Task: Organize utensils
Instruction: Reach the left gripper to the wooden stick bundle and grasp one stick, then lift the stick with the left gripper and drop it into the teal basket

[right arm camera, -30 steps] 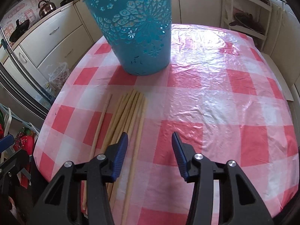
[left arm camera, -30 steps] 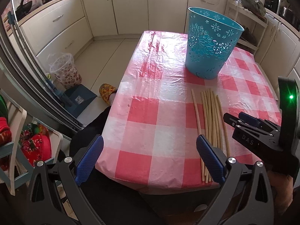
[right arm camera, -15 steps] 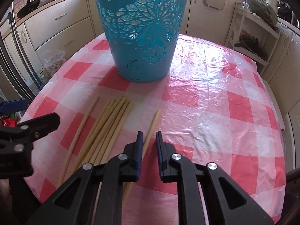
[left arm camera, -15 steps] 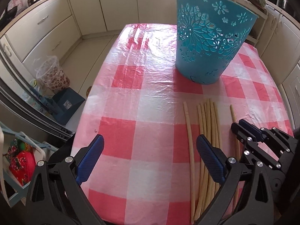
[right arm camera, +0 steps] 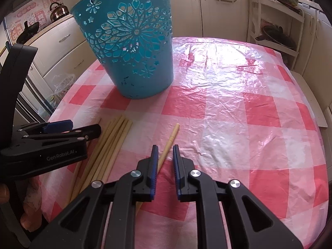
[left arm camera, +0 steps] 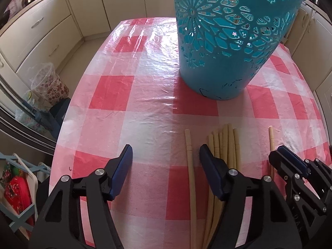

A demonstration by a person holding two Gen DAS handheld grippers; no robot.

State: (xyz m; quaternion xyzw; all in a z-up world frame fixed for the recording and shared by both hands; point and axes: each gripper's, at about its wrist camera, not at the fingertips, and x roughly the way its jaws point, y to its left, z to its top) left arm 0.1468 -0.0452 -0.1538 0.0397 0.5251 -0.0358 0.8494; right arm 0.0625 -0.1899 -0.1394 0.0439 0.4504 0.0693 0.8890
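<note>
Left wrist view looked down at a table with a pink and white checked cloth (left arm camera: 145, 108). A tall blue basket (left arm camera: 228, 41) with flower holes stood at the far side. Near the camera lay a bunch of long pale chopsticks (left arm camera: 225, 145), packed side by side. One chopstick (left arm camera: 189, 161) lay alone, just left of the bunch. The left gripper (left arm camera: 166, 166) hung over it. Its jaws were closing, and the lone stick sat between them, close to the right-hand finger, but the pads did not press on it yet. The right gripper (left arm camera: 290, 164) poked in from the right edge, next to one more stick (left arm camera: 271, 141) lying apart from the bunch.

Right wrist view showed that stick (right arm camera: 169, 145) running in between the right gripper's (right arm camera: 165, 157) blue pads. The jaws were nearly shut and seemed to pinch it, with the left-hand pad touching the stick. The bunch (right arm camera: 112, 141) lay to its left, and the left gripper (right arm camera: 62, 132) sat over that side. The basket (right arm camera: 132, 47) stood behind, well apart from the sticks.

Things could go wrong from here. The left right-hand finger was close to the bunch, so it might bump those sticks and roll them away. The sticks are thin and smooth, so one could slip or tip out of a loose pinch. The two grippers were near each other and might knock together.
</note>
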